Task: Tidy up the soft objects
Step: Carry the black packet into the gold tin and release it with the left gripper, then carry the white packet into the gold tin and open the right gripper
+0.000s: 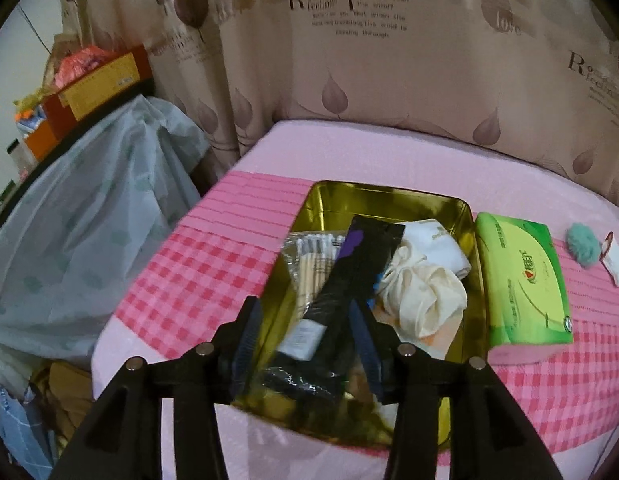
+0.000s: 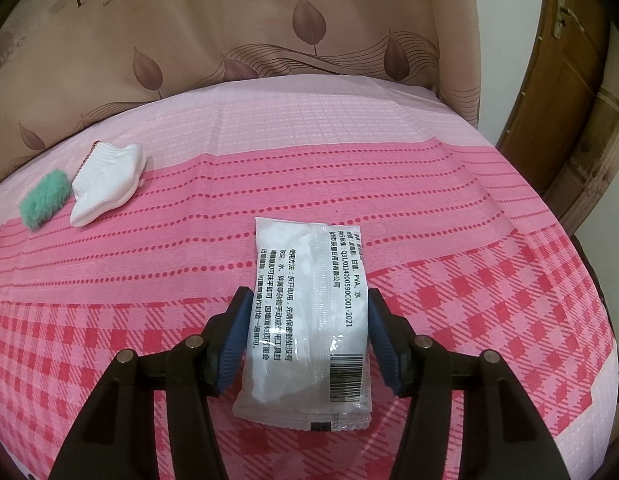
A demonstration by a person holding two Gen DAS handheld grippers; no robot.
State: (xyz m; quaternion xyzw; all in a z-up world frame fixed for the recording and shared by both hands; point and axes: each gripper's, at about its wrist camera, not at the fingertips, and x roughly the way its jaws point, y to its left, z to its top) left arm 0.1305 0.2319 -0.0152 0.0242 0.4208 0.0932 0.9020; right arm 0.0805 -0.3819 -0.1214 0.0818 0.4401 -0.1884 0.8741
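Left claw: the left gripper (image 1: pixel 305 320) is hanging over the near end of the gold tin (image 1: pixel 475 216), its blue pads standing apart and pressing on nothing.
Black packet: a long black packet (image 1: pixel 349 280) is lying slantwise in the tin, its near end sitting between the left pads, seemingly clear of both.
Tin contents: a clear bag of cotton swabs (image 1: pixel 309 264) is lying left of the black packet; a crumpled cream cloth (image 1: pixel 421 300) is filling the tin's right side.
Tissue pack: a green tissue pack (image 1: pixel 525 280) is lying on the pink checked cover (image 1: pixel 189 280), just beside the tin's right wall.
Puff and sock: a teal fluffy puff (image 1: pixel 583 246) and a small white sock (image 1: pixel 615 260) are resting side by side, well to the right of the tin, beyond the tissue pack.
Right claw: the right gripper (image 2: pixel 307 332) is straddling a white sealed sachet (image 2: pixel 309 312); whether its pads are pressing the sachet's edges cannot be told.
Sachet: it is lying flat on the cover, print side up, out of the tin's view.
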